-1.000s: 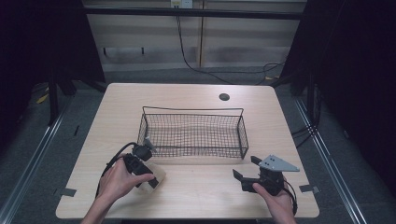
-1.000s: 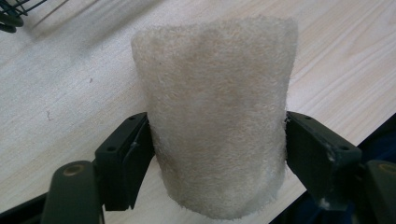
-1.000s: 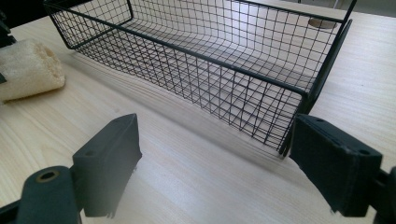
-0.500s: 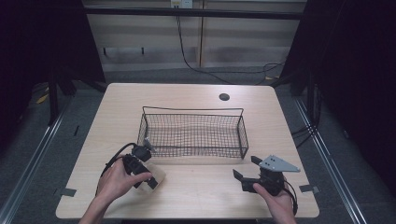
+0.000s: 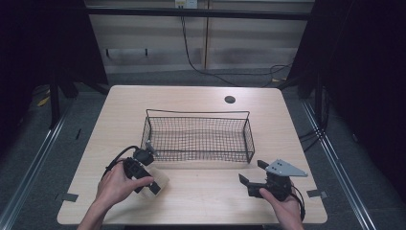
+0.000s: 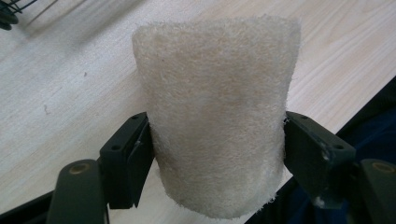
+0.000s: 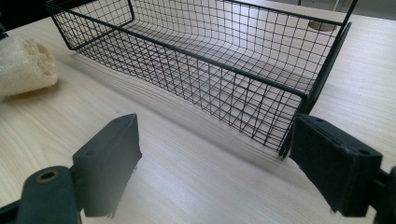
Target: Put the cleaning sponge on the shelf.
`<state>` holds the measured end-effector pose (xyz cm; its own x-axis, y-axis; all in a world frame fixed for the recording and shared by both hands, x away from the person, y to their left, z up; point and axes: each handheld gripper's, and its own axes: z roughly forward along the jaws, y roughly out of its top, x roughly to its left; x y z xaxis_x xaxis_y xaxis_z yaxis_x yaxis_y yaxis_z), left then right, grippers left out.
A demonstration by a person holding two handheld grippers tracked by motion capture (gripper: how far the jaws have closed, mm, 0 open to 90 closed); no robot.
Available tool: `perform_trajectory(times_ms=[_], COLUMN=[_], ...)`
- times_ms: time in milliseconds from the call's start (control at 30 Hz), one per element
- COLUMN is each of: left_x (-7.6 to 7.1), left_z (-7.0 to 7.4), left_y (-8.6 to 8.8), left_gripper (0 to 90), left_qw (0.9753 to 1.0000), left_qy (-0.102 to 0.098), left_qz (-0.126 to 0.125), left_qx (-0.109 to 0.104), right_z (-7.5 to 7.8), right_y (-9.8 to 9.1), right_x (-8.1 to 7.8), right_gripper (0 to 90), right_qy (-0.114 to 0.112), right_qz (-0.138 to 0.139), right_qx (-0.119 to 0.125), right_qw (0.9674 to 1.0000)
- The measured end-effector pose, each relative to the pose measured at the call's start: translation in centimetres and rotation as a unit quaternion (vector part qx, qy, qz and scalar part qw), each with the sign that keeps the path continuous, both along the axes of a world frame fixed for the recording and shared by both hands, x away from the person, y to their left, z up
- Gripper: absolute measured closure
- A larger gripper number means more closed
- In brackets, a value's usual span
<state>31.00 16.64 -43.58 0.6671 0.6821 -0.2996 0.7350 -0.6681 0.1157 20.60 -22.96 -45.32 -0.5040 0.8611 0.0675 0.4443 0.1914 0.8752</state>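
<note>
The wire basket [image 5: 198, 136] stands at frame centre on the table [image 5: 191, 100]. The loofah piece [image 5: 160, 182] lies lower left of it, between the left gripper [image 5: 152, 184] jaws; the right gripper [image 5: 249, 173] sits lower right.

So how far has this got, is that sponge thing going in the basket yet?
Done: the left gripper has just closed its jaws onto the pale loofah sponge, pads pressing both sides. In hand: the sponge sits low over the table, in front of the wire basket. Left: probably lifting it over the basket's near wall and dropping it in; the basket looks empty. The right gripper waits open.
</note>
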Motion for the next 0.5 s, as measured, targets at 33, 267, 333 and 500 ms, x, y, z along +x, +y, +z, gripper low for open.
perform_trajectory(times_ms=[33,267,333,500], left_x=[0.0,0.2,0.2,0.3], left_z=[0.1,0.8,1.3,2.4], left_y=[0.1,0.0,-0.2,-0.7], left_gripper=[28.1,28.2,28.2,28.2], left_qw=[1.0000,0.9999,0.9998,0.9996], left_qy=[0.000,0.001,0.000,-0.008], left_qz=[-0.001,-0.012,-0.021,-0.027], left_qx=[-0.002,-0.006,-0.006,-0.005], right_z=[0.0,0.0,0.0,0.0], right_y=[0.0,0.0,0.1,0.1], right_x=[0.0,0.0,0.0,0.1], right_gripper=[15.6,15.6,15.6,15.6], right_qy=[0.001,0.000,0.000,0.000], right_qz=[0.000,0.000,0.000,0.002], right_qx=[0.000,0.001,0.001,0.001], right_qw=[1.0000,1.0000,1.0000,1.0000])
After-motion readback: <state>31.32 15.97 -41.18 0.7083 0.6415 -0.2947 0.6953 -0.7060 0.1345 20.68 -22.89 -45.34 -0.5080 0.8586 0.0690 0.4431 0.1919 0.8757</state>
